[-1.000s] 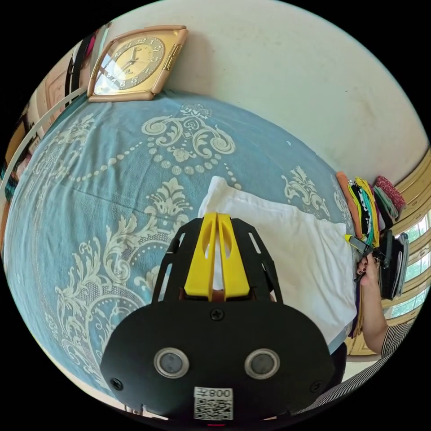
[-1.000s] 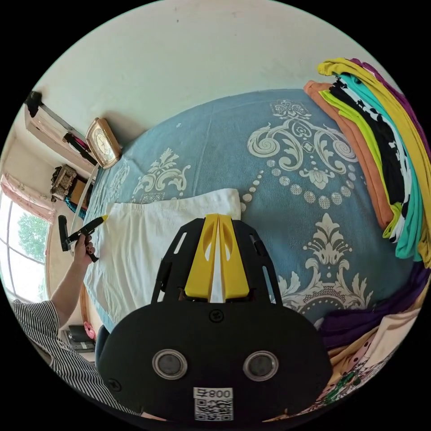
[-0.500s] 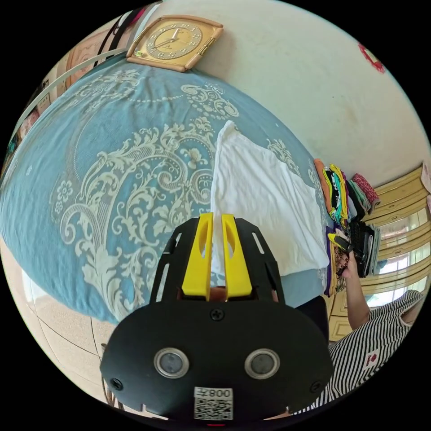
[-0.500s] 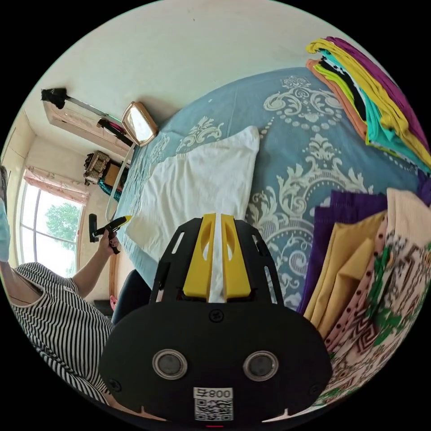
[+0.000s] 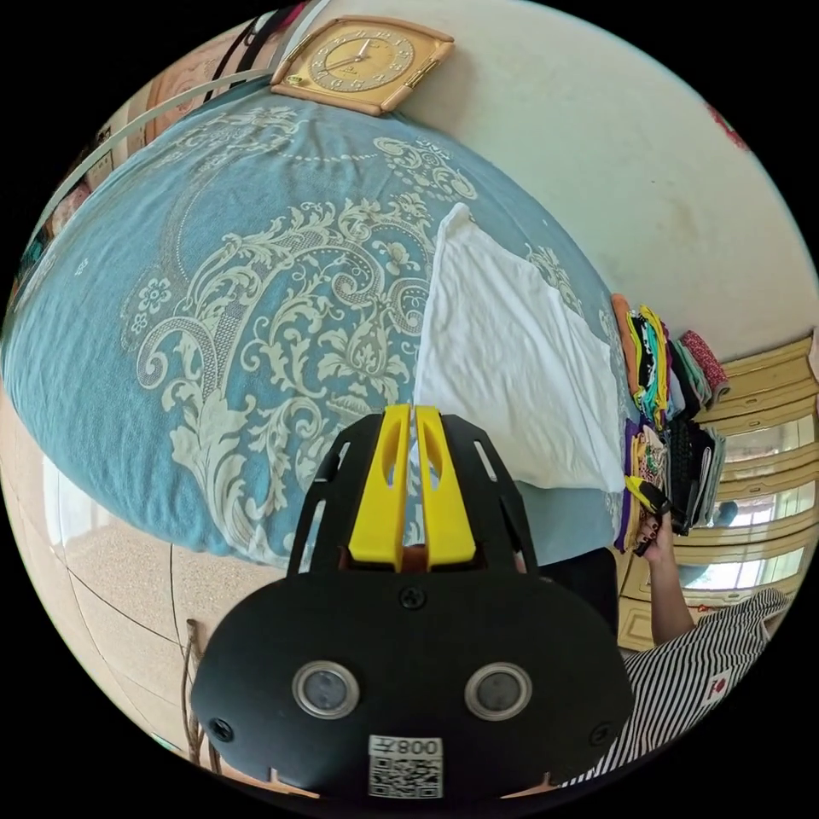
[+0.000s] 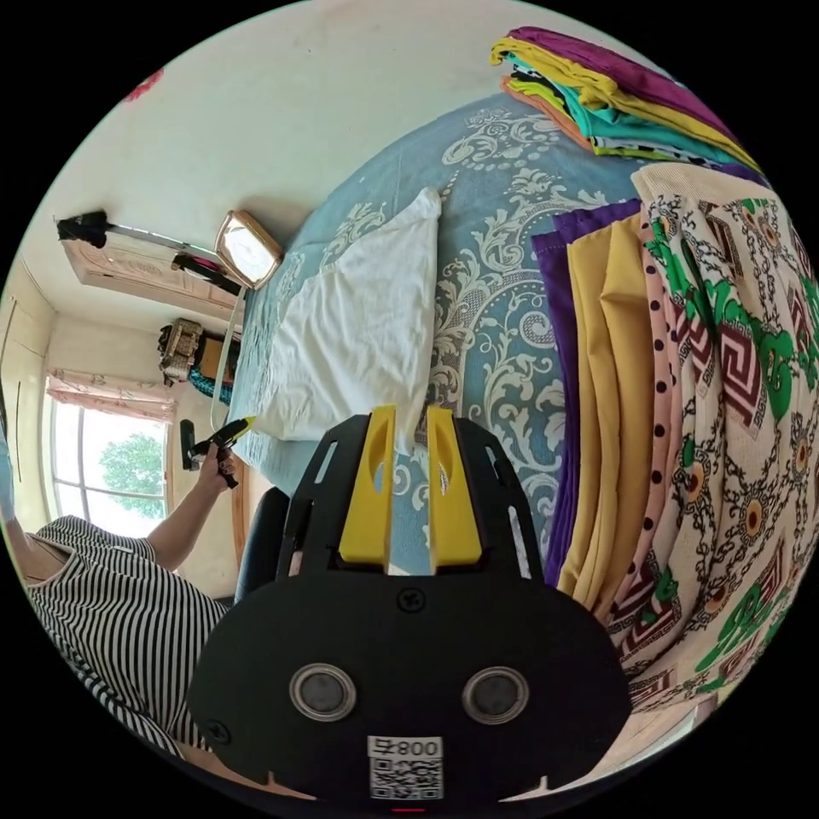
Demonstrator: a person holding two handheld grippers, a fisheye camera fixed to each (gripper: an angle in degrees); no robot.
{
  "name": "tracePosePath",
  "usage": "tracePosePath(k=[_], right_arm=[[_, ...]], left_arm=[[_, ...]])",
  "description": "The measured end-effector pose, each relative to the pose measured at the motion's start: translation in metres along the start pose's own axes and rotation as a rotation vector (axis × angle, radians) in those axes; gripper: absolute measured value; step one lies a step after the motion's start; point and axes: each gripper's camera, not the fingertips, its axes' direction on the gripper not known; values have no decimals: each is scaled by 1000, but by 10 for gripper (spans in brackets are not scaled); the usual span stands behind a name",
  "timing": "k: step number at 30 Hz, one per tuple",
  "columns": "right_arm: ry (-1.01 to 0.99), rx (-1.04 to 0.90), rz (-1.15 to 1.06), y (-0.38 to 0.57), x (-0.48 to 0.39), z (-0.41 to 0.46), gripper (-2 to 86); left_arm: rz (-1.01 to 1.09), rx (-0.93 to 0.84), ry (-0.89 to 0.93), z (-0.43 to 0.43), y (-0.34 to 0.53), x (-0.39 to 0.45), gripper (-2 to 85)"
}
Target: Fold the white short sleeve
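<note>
— Left gripper view first: what's the picture?

— The left gripper [image 5: 413, 411] hangs over the near edge of the blue patterned bedspread [image 5: 222, 281], yellow jaws pinched almost together with nothing caught between them. The white short sleeve [image 5: 512, 358] lies flat and folded on the spread, just beyond the tips, not touching them.

— And around it?

— A gold clock [image 5: 363, 60] leans against the wall at the bed's far end. A stack of folded clothes [image 5: 661, 367] sits past the shirt.

— Right gripper view?

— The right gripper [image 6: 411, 426] has its jaws parted, empty, over the bedspread [image 6: 503, 256], the shirt's [image 6: 358, 333] corner just ahead. Loose garments [image 6: 682, 367], purple, mustard and printed, crowd one side, with a folded pile [image 6: 614, 102] beyond. A hand [image 6: 217, 461] holds the other gripper [image 6: 223, 435] off the bed's edge.
</note>
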Motion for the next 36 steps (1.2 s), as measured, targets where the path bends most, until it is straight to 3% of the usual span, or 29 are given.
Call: tracePosePath(k=[9,19,22,26,36], right_arm=[[-178,-32,73,21,40,10,43],[-64,-123,-171,8,28,-28,11],[15,-217,-139,9,43,-6,10],[-76,-187,-14,15,68,7,9],[-67,-206,-31,8,69,4,8]], left_arm=[[-92,-15,132,1,22,-22,3],[-56,59,78,-33,38,-18,5],[-61,20,88,-15,49,-13,11],[-56,68,184,-1,67,2,39],[-24,100,252,24,99,47,66]])
